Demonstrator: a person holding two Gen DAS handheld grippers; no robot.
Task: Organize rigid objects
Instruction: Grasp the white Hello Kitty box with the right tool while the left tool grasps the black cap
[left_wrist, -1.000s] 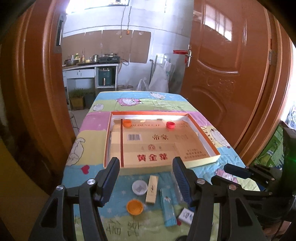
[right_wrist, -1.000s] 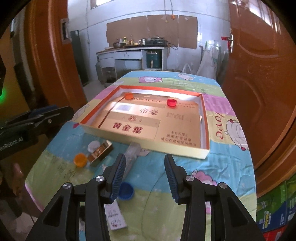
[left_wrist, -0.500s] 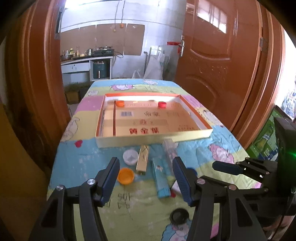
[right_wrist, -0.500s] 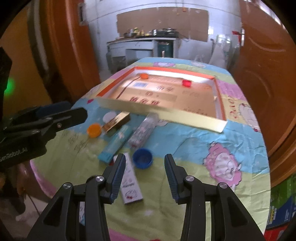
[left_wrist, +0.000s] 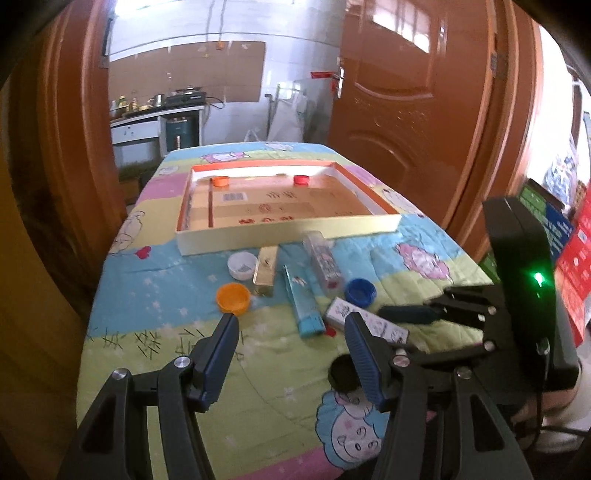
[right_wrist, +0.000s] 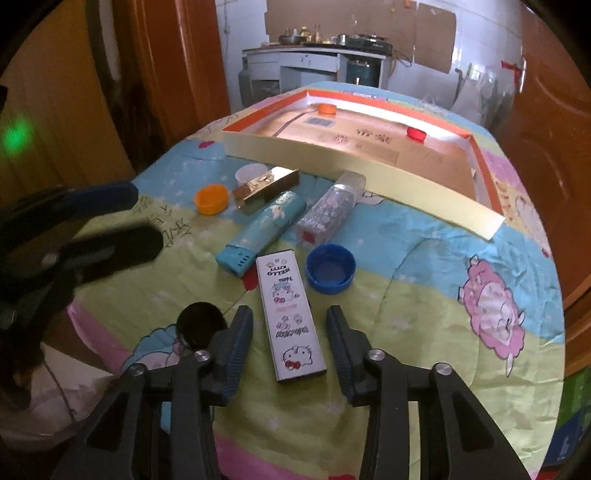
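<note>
A shallow cardboard tray (left_wrist: 288, 236) (right_wrist: 362, 173) holds an orange cap (left_wrist: 220, 181) and a red cap (left_wrist: 300, 179). In front of it lie a white Hello Kitty box (right_wrist: 291, 314) (left_wrist: 364, 320), a teal lighter (right_wrist: 262, 232) (left_wrist: 301, 302), a clear glitter case (right_wrist: 328, 210) (left_wrist: 323, 260), a gold box (right_wrist: 267, 188) (left_wrist: 265, 269), a blue cap (right_wrist: 330, 268) (left_wrist: 360, 291), an orange cap (right_wrist: 211, 198) (left_wrist: 233, 297), a white cap (right_wrist: 249, 173) (left_wrist: 242, 265) and a black cap (right_wrist: 201, 323) (left_wrist: 341, 373). My right gripper (right_wrist: 290, 345) is open, its fingers either side of the Hello Kitty box. My left gripper (left_wrist: 290, 352) is open and empty.
The table has a colourful cartoon cloth (left_wrist: 166, 295). Brown wooden doors (left_wrist: 406, 92) stand on both sides. A kitchen counter (left_wrist: 155, 118) is beyond the far end. The table's near edge is just below both grippers.
Both grippers have pulled back toward the near end of the table and lowered. The right gripper now straddles the Hello Kitty box. Nothing has been grasped.
</note>
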